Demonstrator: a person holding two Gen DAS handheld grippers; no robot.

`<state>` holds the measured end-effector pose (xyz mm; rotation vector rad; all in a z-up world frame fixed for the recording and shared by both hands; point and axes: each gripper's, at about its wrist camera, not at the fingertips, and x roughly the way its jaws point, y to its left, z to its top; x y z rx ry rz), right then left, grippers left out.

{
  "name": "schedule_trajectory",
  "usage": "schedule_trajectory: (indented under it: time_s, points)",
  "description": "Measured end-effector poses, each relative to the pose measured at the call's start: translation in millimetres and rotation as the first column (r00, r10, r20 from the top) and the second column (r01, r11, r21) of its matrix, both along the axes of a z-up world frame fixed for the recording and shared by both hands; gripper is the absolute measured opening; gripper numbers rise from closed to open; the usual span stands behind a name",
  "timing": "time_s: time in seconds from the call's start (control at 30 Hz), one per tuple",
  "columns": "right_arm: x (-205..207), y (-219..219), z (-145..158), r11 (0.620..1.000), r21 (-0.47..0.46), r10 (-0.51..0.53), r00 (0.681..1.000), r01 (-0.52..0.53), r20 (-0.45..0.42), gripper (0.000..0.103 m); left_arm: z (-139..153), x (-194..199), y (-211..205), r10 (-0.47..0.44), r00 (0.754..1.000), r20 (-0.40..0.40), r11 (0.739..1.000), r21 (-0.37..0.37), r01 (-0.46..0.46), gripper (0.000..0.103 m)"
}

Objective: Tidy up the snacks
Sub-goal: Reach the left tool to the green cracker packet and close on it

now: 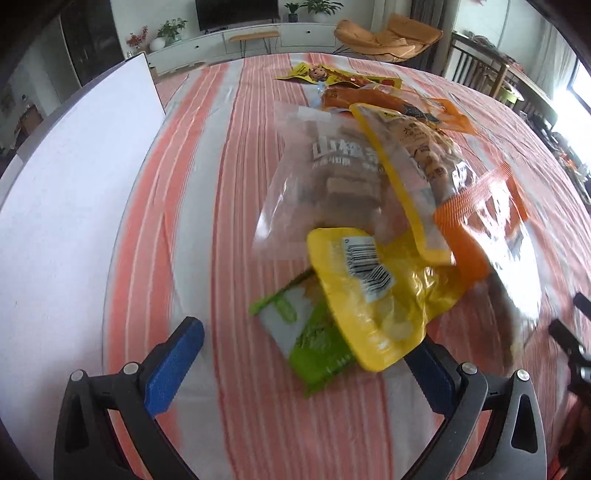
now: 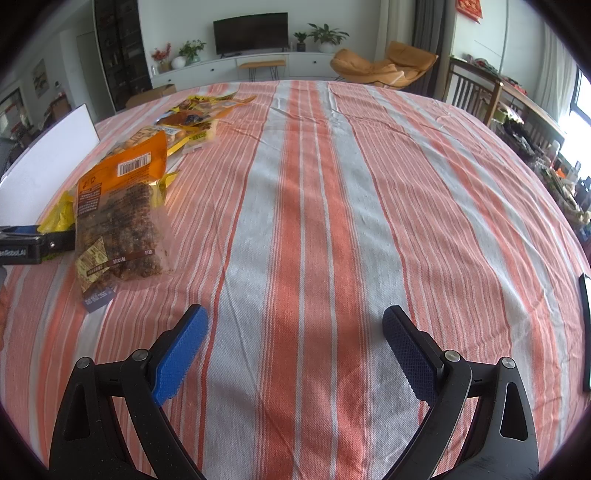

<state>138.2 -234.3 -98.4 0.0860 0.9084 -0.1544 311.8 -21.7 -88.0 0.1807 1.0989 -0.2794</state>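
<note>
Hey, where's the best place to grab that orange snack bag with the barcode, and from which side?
Probably take the orange snack bag by its near clear end, where the flat sealed edge lies on the striped tablecloth. Come from the open cloth on its right with the right gripper, which is open and empty; the yellow packs crowd its far and left sides.

A striped tablecloth [image 2: 306, 206] is covering the table; 1 television [image 2: 251, 32] and an orange lounge chair [image 2: 384, 66] are standing behind.

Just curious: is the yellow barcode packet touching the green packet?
Touching. The left wrist view shows the yellow barcode packet lying across the green packet, overlapping it.
</note>
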Motion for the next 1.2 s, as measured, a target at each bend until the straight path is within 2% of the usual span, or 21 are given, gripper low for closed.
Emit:
schedule_trajectory:
  time_s: [0.37,0.6,0.77,0.93,1.07,1.2]
  points:
    - [-0.4,-0.5,0.1,1.000,0.001,-0.001,1.000,0.001,0.000,0.097,-0.3,-20.4,37.2,0.025,1.000,-0.007,1.000,-0.012,-0.026,0.103]
    - [-0.3,-0.8,0.3,1.000,0.001,-0.004,1.000,0.004,0.000,0.097,2.5,-37.9,36.7,-0.042,0.999,-0.005,0.999,0.016,0.042,0.103]
    - [-0.3,-0.9,0.3,1.000,0.001,-0.004,1.000,0.004,0.000,0.097,9.8,-26.2,23.4,-0.045,0.999,0.015,0.999,-0.018,0.045,0.103]
    - [-0.3,-0.9,0.2,1.000,0.001,-0.005,1.000,0.005,0.000,0.097,4.8,-2.5,5.3,-0.032,0.999,0.008,0.999,0.000,0.032,0.103]
    - [-0.2,-1.0,0.3,1.000,0.001,-0.005,1.000,0.005,0.000,0.097,0.5,9.0,7.5,0.016,1.000,0.015,1.000,-0.025,-0.016,0.103]
    - [-0.2,-1.1,0.2,1.000,0.001,-0.005,1.000,0.005,0.000,0.097,-0.1,8.9,10.5,0.014,1.000,0.024,1.000,-0.026,-0.014,0.103]
